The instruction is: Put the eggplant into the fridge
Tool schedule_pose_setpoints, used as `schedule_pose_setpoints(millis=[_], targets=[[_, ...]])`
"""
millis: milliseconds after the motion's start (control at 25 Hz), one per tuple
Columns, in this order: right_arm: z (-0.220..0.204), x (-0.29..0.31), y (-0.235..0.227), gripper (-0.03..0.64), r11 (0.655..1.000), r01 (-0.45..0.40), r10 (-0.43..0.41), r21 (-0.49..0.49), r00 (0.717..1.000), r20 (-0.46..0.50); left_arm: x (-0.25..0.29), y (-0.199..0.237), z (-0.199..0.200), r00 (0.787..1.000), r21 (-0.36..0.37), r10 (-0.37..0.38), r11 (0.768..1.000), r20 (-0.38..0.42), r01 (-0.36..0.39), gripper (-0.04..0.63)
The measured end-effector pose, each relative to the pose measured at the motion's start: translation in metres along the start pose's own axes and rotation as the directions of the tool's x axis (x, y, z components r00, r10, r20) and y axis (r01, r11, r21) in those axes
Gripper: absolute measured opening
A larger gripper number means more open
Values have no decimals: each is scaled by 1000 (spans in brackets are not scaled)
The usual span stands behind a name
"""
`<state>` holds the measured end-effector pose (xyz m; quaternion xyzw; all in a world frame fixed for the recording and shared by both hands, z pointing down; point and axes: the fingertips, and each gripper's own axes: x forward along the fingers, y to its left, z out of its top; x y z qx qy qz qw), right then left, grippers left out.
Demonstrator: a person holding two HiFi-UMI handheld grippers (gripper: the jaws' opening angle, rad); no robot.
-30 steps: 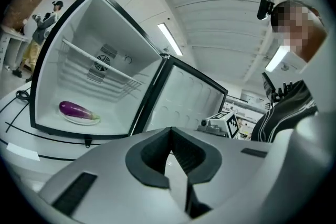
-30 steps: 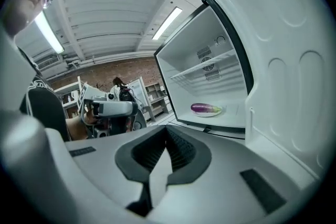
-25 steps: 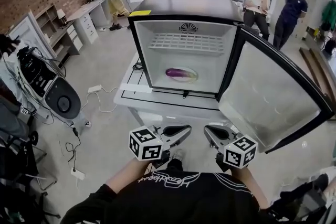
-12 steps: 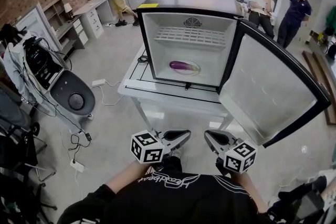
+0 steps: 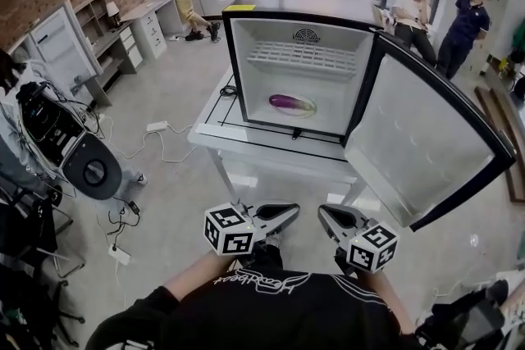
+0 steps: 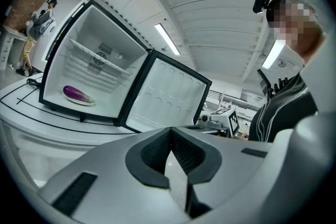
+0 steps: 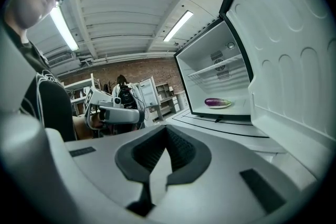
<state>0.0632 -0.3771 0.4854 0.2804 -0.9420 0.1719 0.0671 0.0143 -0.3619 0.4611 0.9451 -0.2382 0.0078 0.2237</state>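
The purple eggplant (image 5: 291, 103) lies on a small plate on the floor of the open white fridge (image 5: 232, 70), under its wire shelf. It also shows in the left gripper view, eggplant (image 6: 77, 94), and in the right gripper view, eggplant (image 7: 216, 103). The fridge door (image 5: 426, 143) swings wide to the right. Both grippers hover low near my chest, well short of the fridge. My left gripper (image 5: 294, 211) (image 6: 170, 129) has its jaws together with nothing between them. My right gripper (image 5: 321, 211) (image 7: 167, 128) is likewise shut and empty.
The fridge stands on a white table (image 5: 215, 127) with black lines. A round grey machine (image 5: 86, 168) and cables (image 5: 156, 139) lie on the floor at the left. Several people (image 5: 463, 12) stand behind the fridge. Desks and shelves (image 5: 135, 20) line the brick wall.
The fridge and table now sit a little farther off, with more table leg showing; both grippers have drawn back together. Jaws stay shut, and the eggplant has not moved.
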Motion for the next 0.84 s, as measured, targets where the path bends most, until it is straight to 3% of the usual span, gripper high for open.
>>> schedule_pose_setpoints(millis=[600, 840], targets=[[9, 19, 4, 8, 999, -28, 28, -39, 1000, -9, -16, 15, 8, 998, 72, 62, 995, 16, -63, 8], [13, 27, 0, 8, 998, -32, 31, -46, 999, -5, -16, 23, 14, 998, 59, 57, 997, 30, -59, 8]])
